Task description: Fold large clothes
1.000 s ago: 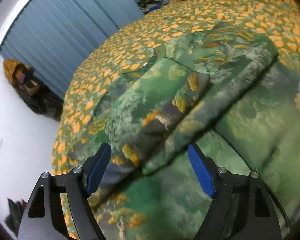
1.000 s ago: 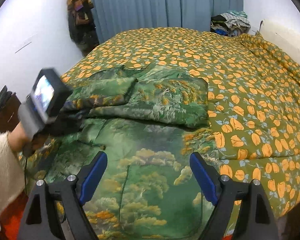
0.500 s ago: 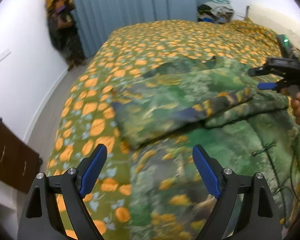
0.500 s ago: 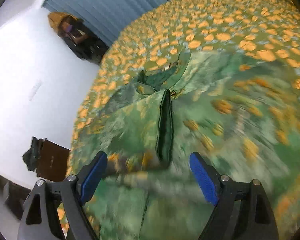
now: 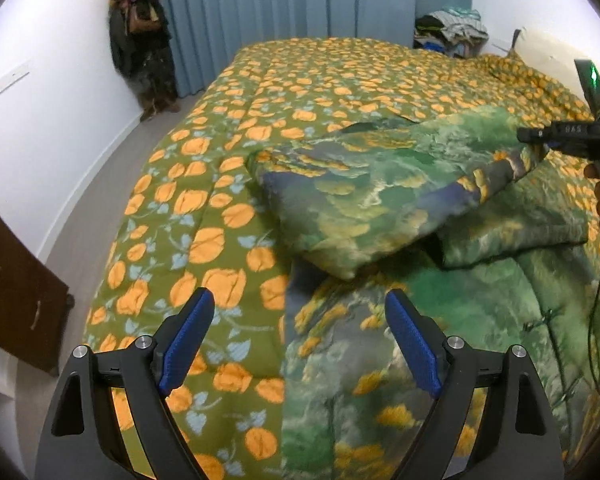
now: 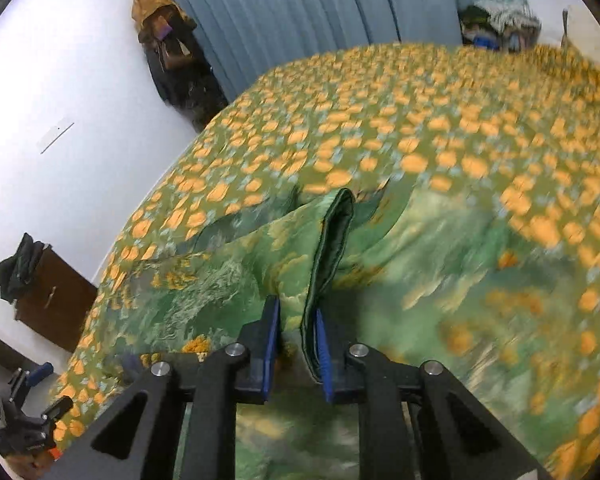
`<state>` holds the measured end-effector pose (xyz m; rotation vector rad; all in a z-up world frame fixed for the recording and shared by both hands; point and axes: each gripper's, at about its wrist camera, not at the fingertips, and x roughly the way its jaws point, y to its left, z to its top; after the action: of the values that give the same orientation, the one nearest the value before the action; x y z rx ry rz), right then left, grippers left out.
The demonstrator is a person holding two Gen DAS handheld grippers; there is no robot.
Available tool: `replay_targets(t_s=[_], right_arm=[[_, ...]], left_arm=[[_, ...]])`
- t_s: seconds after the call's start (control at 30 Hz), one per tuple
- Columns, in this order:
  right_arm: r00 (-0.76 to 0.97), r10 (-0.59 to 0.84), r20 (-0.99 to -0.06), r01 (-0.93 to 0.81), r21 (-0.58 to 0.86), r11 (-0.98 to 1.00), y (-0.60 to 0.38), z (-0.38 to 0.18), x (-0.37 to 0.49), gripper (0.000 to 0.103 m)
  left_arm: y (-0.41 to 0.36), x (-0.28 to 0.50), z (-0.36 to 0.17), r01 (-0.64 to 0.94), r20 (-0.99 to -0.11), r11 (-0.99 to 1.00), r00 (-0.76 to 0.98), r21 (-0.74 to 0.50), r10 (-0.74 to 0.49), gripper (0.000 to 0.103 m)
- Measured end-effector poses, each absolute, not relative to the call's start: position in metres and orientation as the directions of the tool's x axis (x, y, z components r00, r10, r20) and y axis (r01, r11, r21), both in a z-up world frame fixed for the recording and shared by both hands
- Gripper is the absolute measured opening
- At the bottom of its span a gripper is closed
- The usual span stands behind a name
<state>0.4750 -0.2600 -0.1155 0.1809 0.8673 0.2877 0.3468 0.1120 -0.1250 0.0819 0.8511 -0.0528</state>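
Note:
A large green garment with a forest print (image 5: pixel 380 200) lies partly folded on the bed. In the left wrist view its folded upper part is lifted at the right end by my right gripper (image 5: pixel 540 140). My left gripper (image 5: pixel 296 340) is open and empty above the garment's near left edge. In the right wrist view my right gripper (image 6: pixel 296 344) is shut on a dark-lined fold of the garment (image 6: pixel 332 248), which rises from between the blue pads.
The bed has a green quilt with orange flowers (image 5: pixel 204 208). Blue curtains (image 5: pixel 300 0) hang behind. Hanging coats (image 5: pixel 144 40) fill the left corner. A brown cabinet (image 5: pixel 12 292) stands at the left wall. A clothes pile (image 5: pixel 452 32) lies at the far right.
My right gripper has closed on the garment's fold and lifted it. My left gripper has drawn back a little and stays open.

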Motion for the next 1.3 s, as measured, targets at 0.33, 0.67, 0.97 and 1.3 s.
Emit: replay_targets(t_s=[0.33,0.67,0.97,1.3], right_arm=[[0.518,0.22,-0.827,-0.101,0.196,0.975,-0.269,-0.181,0.48,0.039],[0.61,0.316,-0.727,-0.336,0.124,0.934,-0.23,-0.108,0.471,0.045],[0.413,0.315,-0.854,-0.384,0.15,0.911,-0.202,-0.191,0.504,0.045],[0.423,0.346,-0.838,-0.414,0.161,0.896,-0.209,-0.2,0.501,0.045]], left_arm=[[0.103,0.39,-0.127,0.094,-0.778,0.996,0.626,0.002,-0.057,0.088],[0.095,0.454,-0.13,0.079,-0.792,0.992,0.598,-0.1,-0.127,0.088],[0.095,0.486,-0.21,0.007,-0.872,0.994,0.48,-0.107,-0.097,0.091],[0.089,0.487,-0.19,0.033,-0.872,0.998,0.486,-0.055,-0.065,0.093]])
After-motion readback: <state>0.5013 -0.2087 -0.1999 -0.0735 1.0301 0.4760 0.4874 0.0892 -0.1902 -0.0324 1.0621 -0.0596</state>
